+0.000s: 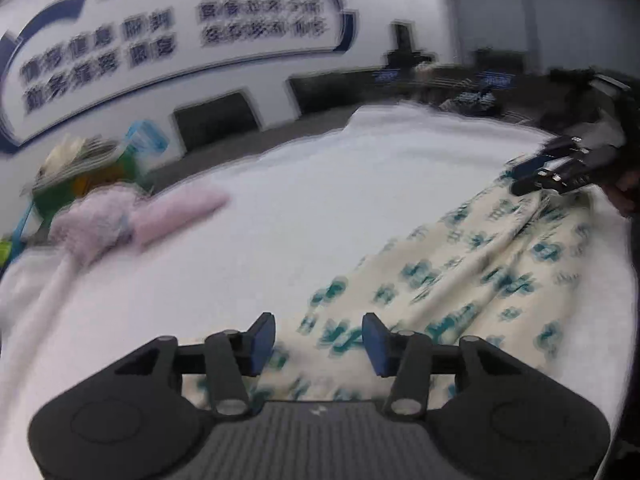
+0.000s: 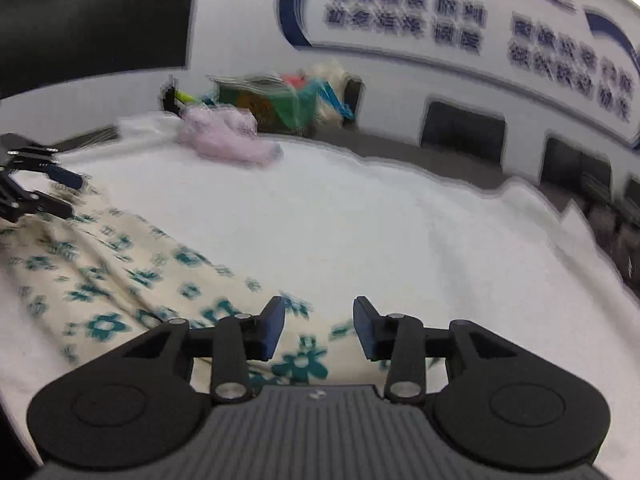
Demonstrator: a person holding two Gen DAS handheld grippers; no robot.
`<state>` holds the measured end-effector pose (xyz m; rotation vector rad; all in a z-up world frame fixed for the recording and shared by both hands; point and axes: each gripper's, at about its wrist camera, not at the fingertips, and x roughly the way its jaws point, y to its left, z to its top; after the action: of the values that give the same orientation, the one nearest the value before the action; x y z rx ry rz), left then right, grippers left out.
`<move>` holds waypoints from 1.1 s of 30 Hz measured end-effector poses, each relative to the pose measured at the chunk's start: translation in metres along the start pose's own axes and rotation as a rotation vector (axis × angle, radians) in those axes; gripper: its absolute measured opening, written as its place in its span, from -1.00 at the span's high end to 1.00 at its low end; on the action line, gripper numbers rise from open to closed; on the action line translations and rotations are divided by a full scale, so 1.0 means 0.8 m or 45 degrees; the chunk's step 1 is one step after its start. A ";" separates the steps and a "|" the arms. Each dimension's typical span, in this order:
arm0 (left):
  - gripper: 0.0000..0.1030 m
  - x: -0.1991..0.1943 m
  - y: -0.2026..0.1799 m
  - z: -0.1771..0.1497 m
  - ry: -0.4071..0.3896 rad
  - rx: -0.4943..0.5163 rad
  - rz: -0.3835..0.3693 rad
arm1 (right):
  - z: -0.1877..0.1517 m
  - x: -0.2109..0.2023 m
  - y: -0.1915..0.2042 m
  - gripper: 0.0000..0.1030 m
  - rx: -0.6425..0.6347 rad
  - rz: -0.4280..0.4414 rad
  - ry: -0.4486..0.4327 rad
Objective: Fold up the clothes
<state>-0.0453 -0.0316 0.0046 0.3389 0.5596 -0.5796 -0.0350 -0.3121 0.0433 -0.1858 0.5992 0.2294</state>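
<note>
Both grippers jaws spread, empty — floral garment blurred, edges cut off.

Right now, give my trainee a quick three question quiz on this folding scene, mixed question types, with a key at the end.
1. True or false: both tongs, the left tongs and the right tongs, are shut on the cream cloth with teal flower print.
2. What colour is the fluffy garment lying beside the green basket?
3. Choose: the floral cloth lies on (a) bare wood, (b) a white cover, (c) a floor.

Key: 1 false, both stand open; 2 pink; 3 b.
</note>
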 end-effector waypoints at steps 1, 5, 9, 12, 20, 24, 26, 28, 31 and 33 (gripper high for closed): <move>0.10 0.001 0.004 -0.006 0.011 -0.031 0.008 | -0.007 0.011 0.000 0.29 0.035 -0.026 0.017; 0.08 -0.026 0.015 0.021 0.028 -0.048 -0.020 | 0.001 -0.005 -0.004 0.20 0.156 -0.065 -0.036; -0.44 -0.026 -0.001 0.123 -0.055 0.082 -0.131 | 0.025 -0.056 0.001 -0.15 0.286 -0.126 -0.161; -0.64 0.028 -0.036 0.198 -0.003 0.213 -0.386 | 0.031 -0.069 0.004 -0.16 0.489 -0.104 -0.146; -0.59 0.216 -0.117 0.232 0.272 0.198 -0.794 | -0.041 -0.101 0.055 -0.24 0.925 -0.051 -0.060; -0.59 0.239 -0.123 0.212 0.279 0.165 -0.941 | -0.082 -0.096 0.061 -0.32 1.100 -0.015 -0.015; -0.59 0.242 -0.123 0.207 0.271 0.155 -0.998 | -0.094 -0.092 0.057 -0.34 1.141 -0.005 -0.016; -0.59 0.239 -0.120 0.205 0.264 0.163 -1.079 | -0.093 -0.088 0.050 -0.34 1.185 0.001 -0.038; -0.58 0.238 -0.119 0.201 0.256 0.183 -1.172 | -0.098 -0.085 0.039 -0.38 1.318 0.007 -0.083; -0.53 0.243 -0.126 0.201 0.261 0.207 -1.175 | -0.103 -0.080 0.035 -0.39 1.385 -0.010 -0.124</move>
<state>0.0937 -0.2649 0.0051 0.2826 0.8680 -1.4968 -0.1380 -0.3151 0.0106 0.8681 0.5553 -0.1153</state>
